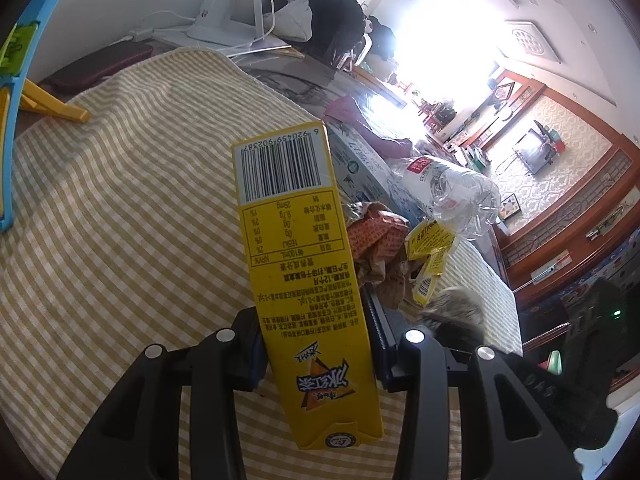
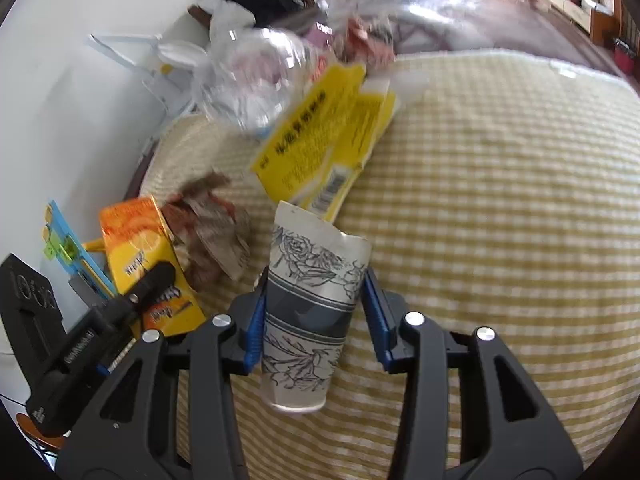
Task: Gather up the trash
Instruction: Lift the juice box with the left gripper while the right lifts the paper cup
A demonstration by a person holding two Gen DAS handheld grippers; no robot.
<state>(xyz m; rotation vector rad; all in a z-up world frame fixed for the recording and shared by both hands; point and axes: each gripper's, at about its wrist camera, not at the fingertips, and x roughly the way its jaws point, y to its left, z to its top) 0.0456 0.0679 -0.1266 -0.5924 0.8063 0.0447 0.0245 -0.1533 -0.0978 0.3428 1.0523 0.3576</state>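
Gingham tablecloth [image 2: 500, 200]; flattened yellow carton [image 2: 320, 148] blurred, half behind paper cup [image 2: 312, 312].

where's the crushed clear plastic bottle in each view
Left wrist: the crushed clear plastic bottle lies right of centre, beyond the brown crumpled wrapper and right of the held yellow carton.
Right wrist: the bottle is blurred, upper left of centre, at the far end of the pile.
Shared landmark: the flattened yellow box lies next to the bottle in both views, on the yellow checked cloth.
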